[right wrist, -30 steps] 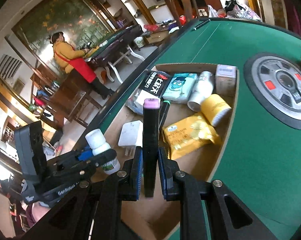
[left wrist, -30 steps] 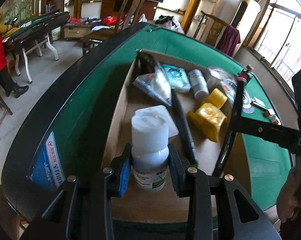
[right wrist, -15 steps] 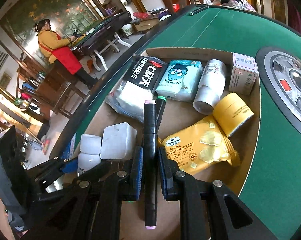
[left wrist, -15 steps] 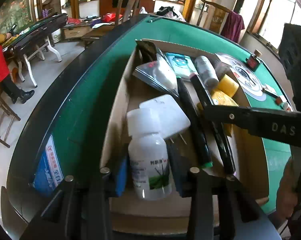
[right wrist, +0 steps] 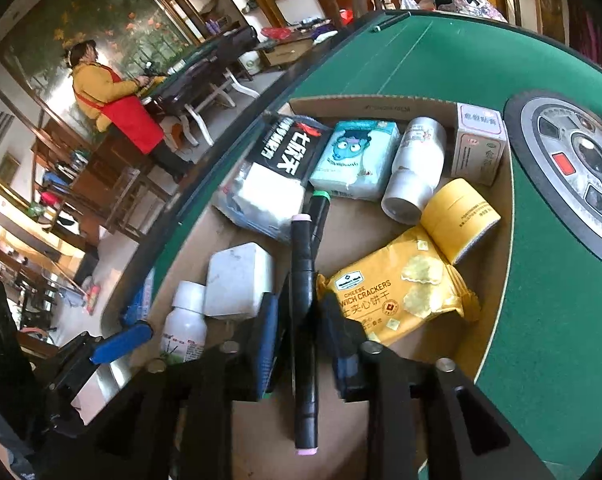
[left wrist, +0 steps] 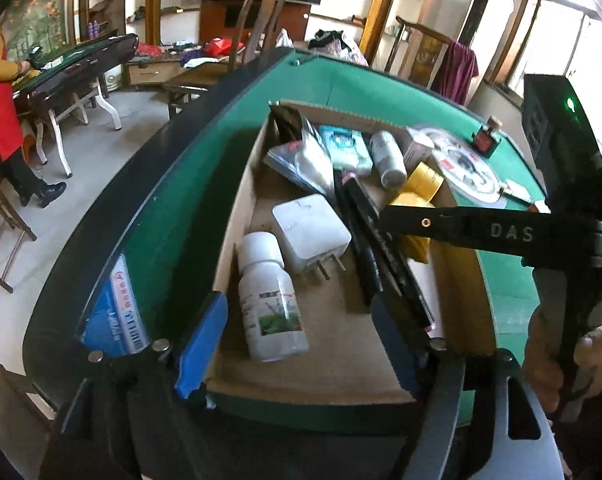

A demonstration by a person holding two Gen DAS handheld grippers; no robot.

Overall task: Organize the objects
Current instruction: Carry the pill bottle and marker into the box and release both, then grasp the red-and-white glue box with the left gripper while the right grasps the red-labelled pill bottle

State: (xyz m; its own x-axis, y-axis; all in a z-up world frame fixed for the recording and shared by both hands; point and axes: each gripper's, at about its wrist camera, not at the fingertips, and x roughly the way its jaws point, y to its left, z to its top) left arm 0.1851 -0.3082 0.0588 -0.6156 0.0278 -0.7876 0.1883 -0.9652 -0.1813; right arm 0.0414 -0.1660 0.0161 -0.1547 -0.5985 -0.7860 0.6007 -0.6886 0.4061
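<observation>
Cardboard tray (right wrist: 497,264) held everything. Black pink-capped marker (right wrist: 303,300) lay lengthwise between the right gripper (right wrist: 301,334) jaws, which stood narrowly apart around it (contact uncertain). Left gripper (left wrist: 297,344) gaped wide, white bottle (left wrist: 269,298) lying loose between its fingers, cap pointing away.

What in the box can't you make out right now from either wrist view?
- Cracker packet: left view, mostly behind the right tool.
- White charger prongs: right view, hidden by its own body.
- White bottle base: right view, cut by the right tool.
</observation>
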